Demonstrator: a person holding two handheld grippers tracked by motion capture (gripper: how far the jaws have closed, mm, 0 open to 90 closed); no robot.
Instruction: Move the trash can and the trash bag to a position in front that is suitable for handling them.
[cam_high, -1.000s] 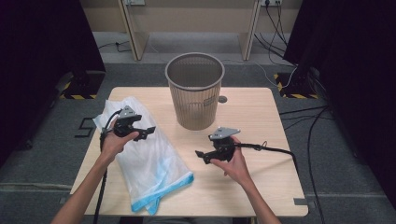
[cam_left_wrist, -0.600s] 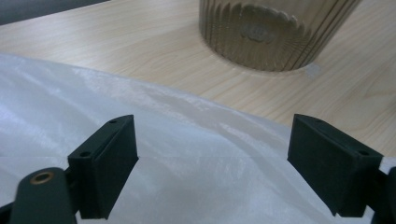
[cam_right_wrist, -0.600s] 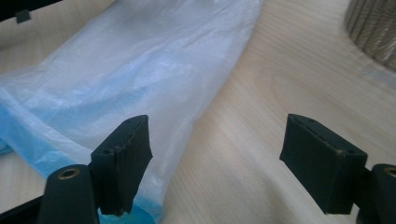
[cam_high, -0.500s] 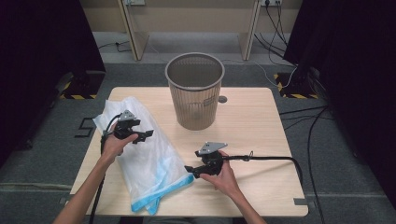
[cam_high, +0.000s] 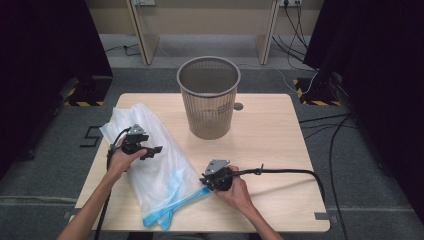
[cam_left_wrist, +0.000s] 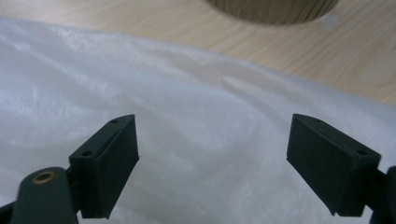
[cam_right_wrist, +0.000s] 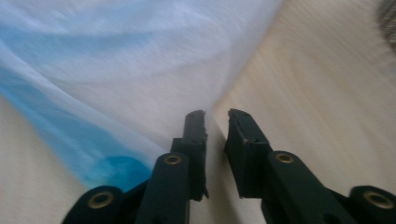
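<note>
A white translucent plastic bag (cam_high: 160, 170) with a blue edge lies flat on the left half of the wooden table (cam_high: 270, 135). My left gripper (cam_high: 152, 150) hovers low over the bag's middle, open wide; in the left gripper view its jaws frame bare bag film (cam_left_wrist: 187, 116) around the gripper (cam_left_wrist: 212, 163). My right gripper (cam_high: 204, 182) sits at the bag's right edge near the blue band. In the right gripper view its jaws (cam_right_wrist: 217, 116) stand a narrow gap apart, with the bag's edge (cam_right_wrist: 140, 56) reaching their tips.
A grey mesh wastebasket (cam_high: 209, 97) stands upright at the table's back middle, and its base (cam_left_wrist: 271, 9) shows beyond the bag. A small round cable hole (cam_high: 238, 106) lies beside it. The right gripper's cable (cam_high: 285, 171) trails across the table's right side.
My right gripper has moved left and toward the front, from bare table to the bag's right edge. The left gripper has stayed over the bag.
</note>
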